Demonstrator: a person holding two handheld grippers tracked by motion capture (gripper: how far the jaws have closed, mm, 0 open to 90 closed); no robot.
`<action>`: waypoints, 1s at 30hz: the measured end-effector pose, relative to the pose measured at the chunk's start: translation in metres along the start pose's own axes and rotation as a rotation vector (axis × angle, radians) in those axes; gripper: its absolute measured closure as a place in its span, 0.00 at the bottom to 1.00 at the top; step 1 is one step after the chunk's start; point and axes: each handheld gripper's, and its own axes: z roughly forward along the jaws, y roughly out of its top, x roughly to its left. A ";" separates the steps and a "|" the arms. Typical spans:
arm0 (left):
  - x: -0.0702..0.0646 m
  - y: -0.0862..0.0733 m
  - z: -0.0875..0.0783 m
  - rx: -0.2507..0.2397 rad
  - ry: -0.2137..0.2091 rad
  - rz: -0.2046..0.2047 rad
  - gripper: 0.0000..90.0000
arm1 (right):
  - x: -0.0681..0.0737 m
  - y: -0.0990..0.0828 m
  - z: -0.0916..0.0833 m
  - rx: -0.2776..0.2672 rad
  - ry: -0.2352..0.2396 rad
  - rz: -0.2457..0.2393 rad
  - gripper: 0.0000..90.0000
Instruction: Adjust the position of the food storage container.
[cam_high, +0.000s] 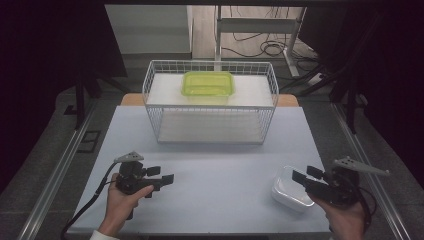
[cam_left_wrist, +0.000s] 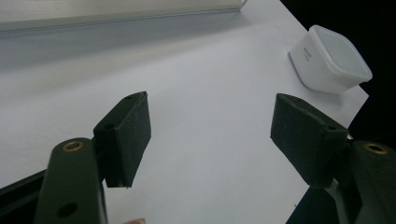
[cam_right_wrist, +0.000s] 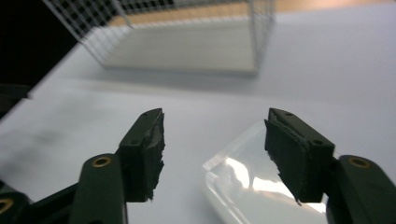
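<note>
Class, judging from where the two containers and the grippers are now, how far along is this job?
Done: a green container sits on the wire basket's upper shelf.
In hand: nothing; both hand-held grippers, left and right, are open, the right just above the white container.
Left: the white container rests ungrasped on the table.

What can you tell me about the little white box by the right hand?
The white box is a small plastic tub with rounded corners and a cloudy, see-through lid snapped on. It has faint grey print on one side, too small to read. It sits flat and upright on the pale table, near its front right corner. The right gripper hovers open just above it; whether they touch is unclear.
</note>
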 end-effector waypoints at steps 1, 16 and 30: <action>0.000 0.000 0.001 0.002 0.001 0.001 0.31 | -0.007 -0.003 0.000 0.013 -0.015 0.008 0.45; -0.002 -0.001 0.006 0.007 0.009 -0.016 0.31 | -0.085 -0.049 -0.007 0.173 -0.240 0.126 0.81; -0.005 -0.006 0.009 0.034 0.025 -0.018 0.29 | -0.088 -0.059 0.028 0.388 -0.251 0.050 0.99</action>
